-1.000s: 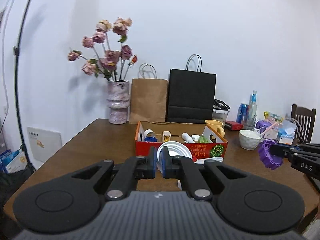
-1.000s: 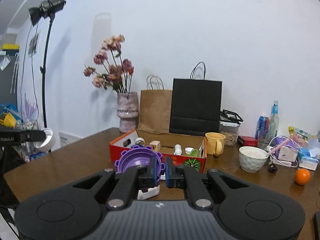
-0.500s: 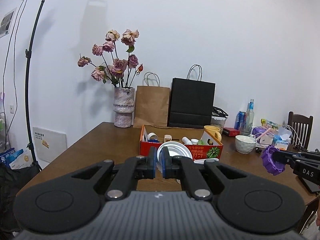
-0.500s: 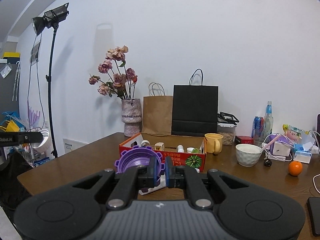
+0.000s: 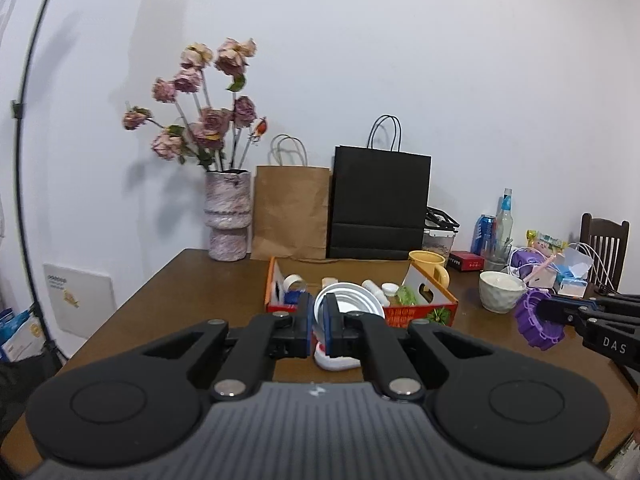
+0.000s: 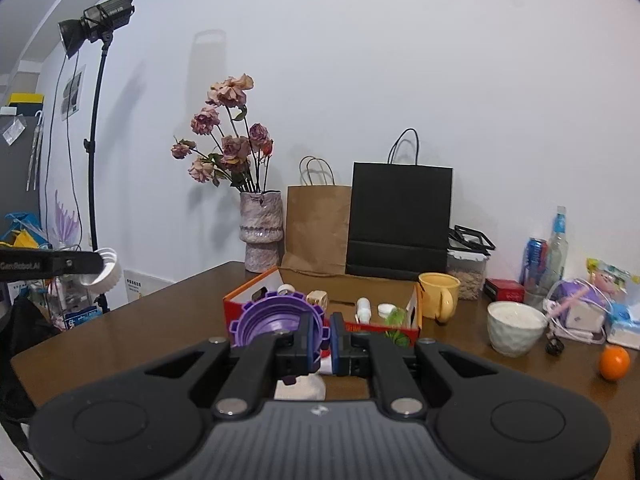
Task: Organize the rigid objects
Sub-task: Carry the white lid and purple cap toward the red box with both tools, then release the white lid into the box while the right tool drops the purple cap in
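Two grippers, one in each of my hands, point almost level across the dark brown wooden table (image 5: 188, 280), tipped only slightly down. My left gripper (image 5: 318, 318) is pinched tight on the rim of a round white ridged plastic lid (image 5: 348, 300), held up on edge just in front of the red cardboard box (image 5: 416, 312). My right gripper (image 6: 326, 338) is clamped on the rim of a purple plastic lid with a notched, gear-like edge (image 6: 272, 324), held the same way, near the box's front left corner.

From the right wrist view my left gripper shows only as a black bar at the far left edge, with the white lid at its tip. Beneath each held lid something white lies on the table, largely hidden by my fingers; I cannot tell what it is. Small items inside the box are too small to name.

Beyond the box stand a mottled pink ceramic vase of dried roses (image 5: 228, 220), a brown paper bag (image 5: 292, 212) and a matte black paper bag (image 5: 380, 204). A yellow mug (image 6: 438, 296) and a dimpled white bowl (image 6: 516, 328) sit to the right.
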Action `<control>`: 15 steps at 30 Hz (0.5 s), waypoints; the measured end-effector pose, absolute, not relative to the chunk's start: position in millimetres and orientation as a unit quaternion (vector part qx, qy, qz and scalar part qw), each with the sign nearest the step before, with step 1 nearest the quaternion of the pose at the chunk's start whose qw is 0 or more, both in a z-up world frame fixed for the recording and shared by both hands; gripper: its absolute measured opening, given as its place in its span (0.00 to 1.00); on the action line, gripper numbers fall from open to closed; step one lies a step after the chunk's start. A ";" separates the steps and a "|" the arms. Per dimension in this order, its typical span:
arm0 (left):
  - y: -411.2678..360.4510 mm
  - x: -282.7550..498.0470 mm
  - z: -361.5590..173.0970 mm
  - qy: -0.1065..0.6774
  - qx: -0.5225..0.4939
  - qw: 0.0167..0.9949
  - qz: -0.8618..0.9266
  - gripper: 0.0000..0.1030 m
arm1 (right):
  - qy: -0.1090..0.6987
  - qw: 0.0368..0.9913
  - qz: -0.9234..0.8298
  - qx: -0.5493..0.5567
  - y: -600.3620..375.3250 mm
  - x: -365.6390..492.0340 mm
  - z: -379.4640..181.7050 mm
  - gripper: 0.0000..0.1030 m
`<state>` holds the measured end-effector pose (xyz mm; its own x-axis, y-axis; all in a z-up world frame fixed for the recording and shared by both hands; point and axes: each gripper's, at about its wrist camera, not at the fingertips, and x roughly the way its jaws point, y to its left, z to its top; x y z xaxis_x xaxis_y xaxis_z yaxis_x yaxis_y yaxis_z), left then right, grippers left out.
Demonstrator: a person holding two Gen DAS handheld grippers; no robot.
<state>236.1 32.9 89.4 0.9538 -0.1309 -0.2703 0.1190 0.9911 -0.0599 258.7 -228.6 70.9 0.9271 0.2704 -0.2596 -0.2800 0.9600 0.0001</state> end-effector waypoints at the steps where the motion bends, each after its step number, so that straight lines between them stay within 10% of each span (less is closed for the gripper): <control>1: 32.3 248.7 92.3 0.137 -0.019 0.988 -0.068 0.06 | 0.131 0.981 0.145 -0.019 -229.3 273.8 73.9 0.07; 15: 36.1 463.6 99.4 0.224 -0.015 0.969 -0.099 0.06 | 0.177 0.962 0.202 -0.051 -213.4 492.4 92.2 0.07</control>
